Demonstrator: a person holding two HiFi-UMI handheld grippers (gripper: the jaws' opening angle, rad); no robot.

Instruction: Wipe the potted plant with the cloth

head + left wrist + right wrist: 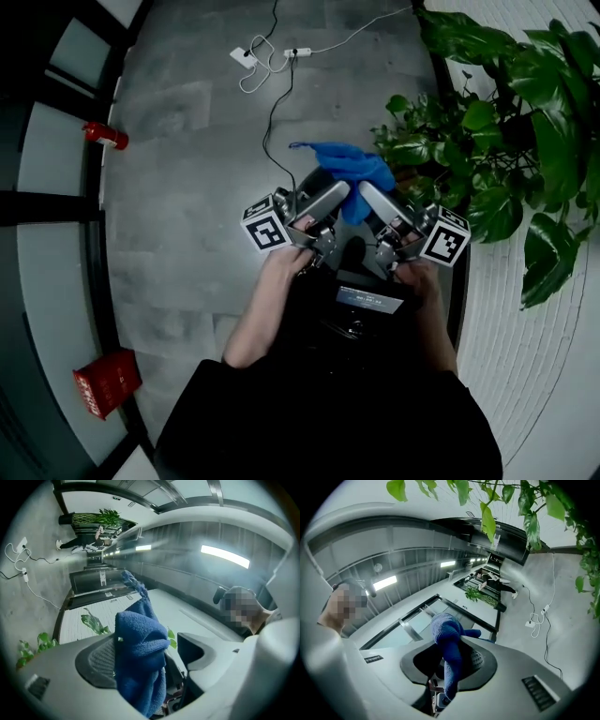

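The blue cloth (352,169) is bunched between my two grippers, which I hold close together at chest height. The potted plant (506,122), with broad green leaves, stands just to the right of them. My right gripper (367,192) is shut on the cloth (449,653), which runs up between its narrow jaws. The left gripper (337,190) has wider jaws. There the cloth (140,658) rests against the left pad, and a gap shows between it and the other jaw. Leaves (487,520) hang above the right gripper.
A white power strip with looped cables (272,58) lies on the grey floor ahead. A red object (106,136) and a red box (106,380) sit by the dark window frame at left. The plant stands on a white ribbed surface (525,375).
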